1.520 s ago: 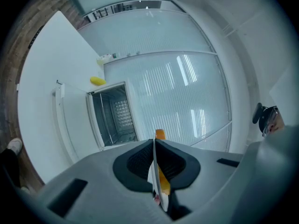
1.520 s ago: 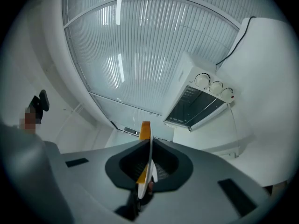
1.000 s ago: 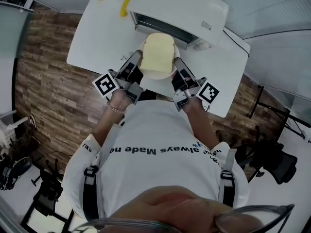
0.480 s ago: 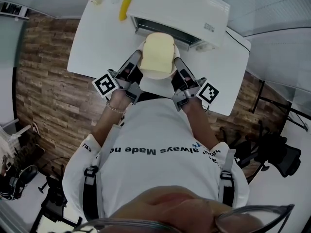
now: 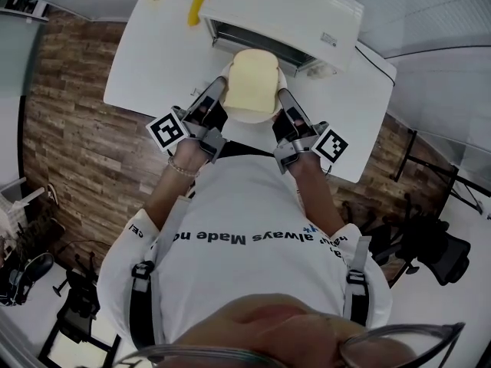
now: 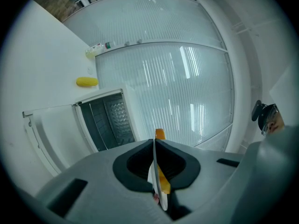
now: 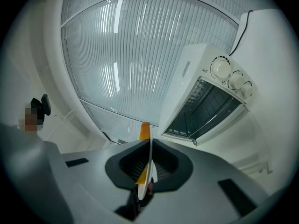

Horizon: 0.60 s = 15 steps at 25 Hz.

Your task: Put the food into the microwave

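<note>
I carry a white plate [image 5: 254, 116] between two grippers. My left gripper [image 5: 219, 89] and right gripper [image 5: 281, 95] each pinch an opposite rim edge-on. The pale food [image 5: 252, 81] lies on the plate, just before the open microwave [image 5: 284, 10]. Risk: with such thin rim holds, uneven lifting may tilt the plate and slide the food off, or knock the opening's edge.
</note>
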Motion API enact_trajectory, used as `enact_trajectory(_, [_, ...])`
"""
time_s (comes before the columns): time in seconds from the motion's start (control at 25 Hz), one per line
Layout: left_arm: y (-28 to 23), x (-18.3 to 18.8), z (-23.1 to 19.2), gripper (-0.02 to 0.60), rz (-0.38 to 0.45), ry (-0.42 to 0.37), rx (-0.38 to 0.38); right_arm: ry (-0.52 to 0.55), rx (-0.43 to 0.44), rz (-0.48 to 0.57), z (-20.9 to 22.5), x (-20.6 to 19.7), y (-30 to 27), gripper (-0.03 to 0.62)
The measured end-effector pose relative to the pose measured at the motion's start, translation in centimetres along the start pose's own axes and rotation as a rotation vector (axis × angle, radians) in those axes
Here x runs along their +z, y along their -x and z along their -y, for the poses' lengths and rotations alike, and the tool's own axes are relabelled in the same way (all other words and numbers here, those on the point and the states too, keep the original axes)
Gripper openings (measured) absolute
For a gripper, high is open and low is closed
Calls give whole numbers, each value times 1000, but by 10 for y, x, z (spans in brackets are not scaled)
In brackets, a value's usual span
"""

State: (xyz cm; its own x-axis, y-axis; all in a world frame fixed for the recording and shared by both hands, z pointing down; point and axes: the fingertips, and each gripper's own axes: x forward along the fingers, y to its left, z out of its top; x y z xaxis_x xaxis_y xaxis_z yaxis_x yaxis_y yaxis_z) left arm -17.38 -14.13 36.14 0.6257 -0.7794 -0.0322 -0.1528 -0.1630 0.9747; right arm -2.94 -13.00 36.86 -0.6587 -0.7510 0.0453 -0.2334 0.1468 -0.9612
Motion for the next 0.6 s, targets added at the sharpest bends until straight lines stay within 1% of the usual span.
enact_trajectory(0.24, [-6, -11, 6, 18, 5, -4, -8, 1, -5, -13, 0, 8, 11, 21])
enact_trajectory(0.44, [-11, -22, 3, 18, -2, 1, 3, 2, -7, -14, 6, 14, 19, 21])
enact_trajectory(0.6, [-14, -23, -4, 18, -12, -6, 17, -1, -9, -14, 12, 15, 18, 21])
